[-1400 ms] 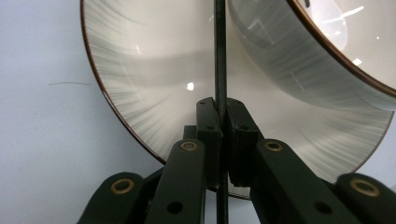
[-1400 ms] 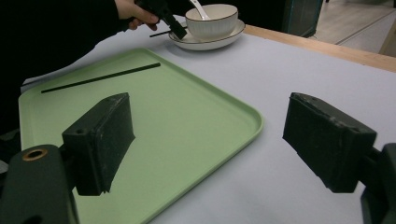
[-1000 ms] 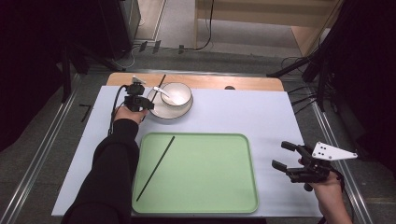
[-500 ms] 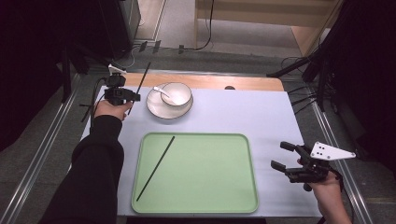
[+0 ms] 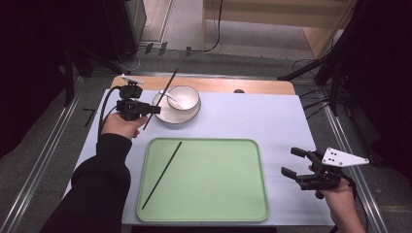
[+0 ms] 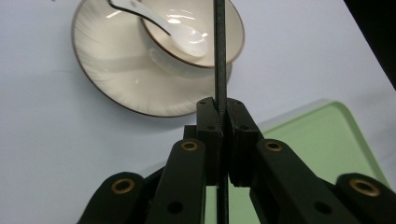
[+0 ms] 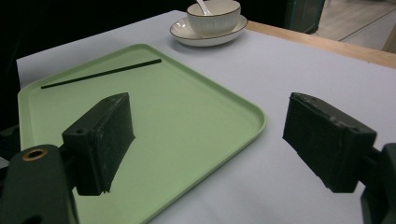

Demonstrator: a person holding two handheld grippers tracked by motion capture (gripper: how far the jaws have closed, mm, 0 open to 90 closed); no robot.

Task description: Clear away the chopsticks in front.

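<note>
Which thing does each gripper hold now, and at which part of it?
The left gripper is shut on a black chopstick, near its lower end. The right gripper is open and holds nothing.

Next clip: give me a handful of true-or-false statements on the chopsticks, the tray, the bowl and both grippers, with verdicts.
1. The left gripper is shut on a black chopstick. True.
2. Both chopsticks lie on the green tray. False: one chopstick lies there; the other is held off the table by the left gripper.
3. The right gripper holds the spoon. False: its jaws stand open with nothing between them, to the right of the tray.
4. A white spoon rests in the bowl. True.
5. The bowl sits on the tray. False: it sits on a saucer beyond the tray.
</note>
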